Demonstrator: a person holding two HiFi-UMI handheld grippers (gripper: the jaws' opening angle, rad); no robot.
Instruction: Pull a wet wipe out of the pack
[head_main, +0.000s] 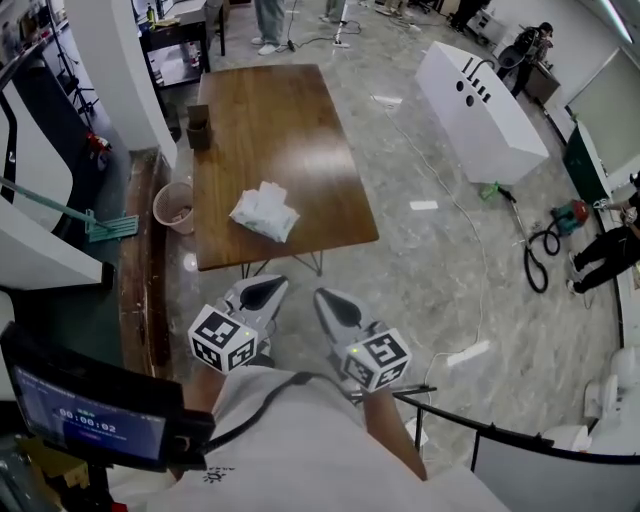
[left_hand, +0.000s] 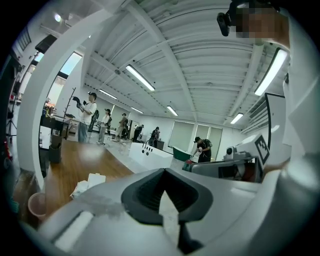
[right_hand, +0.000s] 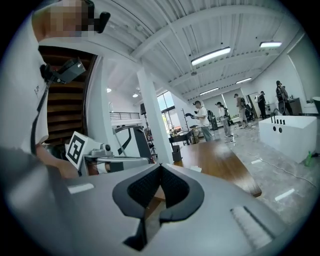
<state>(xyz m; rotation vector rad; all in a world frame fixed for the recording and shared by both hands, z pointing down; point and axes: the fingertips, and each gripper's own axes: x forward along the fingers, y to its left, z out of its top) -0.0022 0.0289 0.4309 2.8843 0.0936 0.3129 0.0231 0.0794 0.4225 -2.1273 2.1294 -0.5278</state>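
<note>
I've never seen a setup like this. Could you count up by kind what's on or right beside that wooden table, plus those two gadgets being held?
White wipes pack: 1
Dark container: 1
Pink bucket: 1
Hand-held grippers: 2 (left gripper, right gripper)
Total: 5

the person wears a white shirt (head_main: 300, 455) crossed by a thin black cable (head_main: 262, 400), and the left gripper (head_main: 264, 291) and right gripper (head_main: 336, 304) are pale grey shells with black ribbed pads (left_hand: 145, 192), each bearing a black-and-white marker cube (head_main: 223, 338).
</note>
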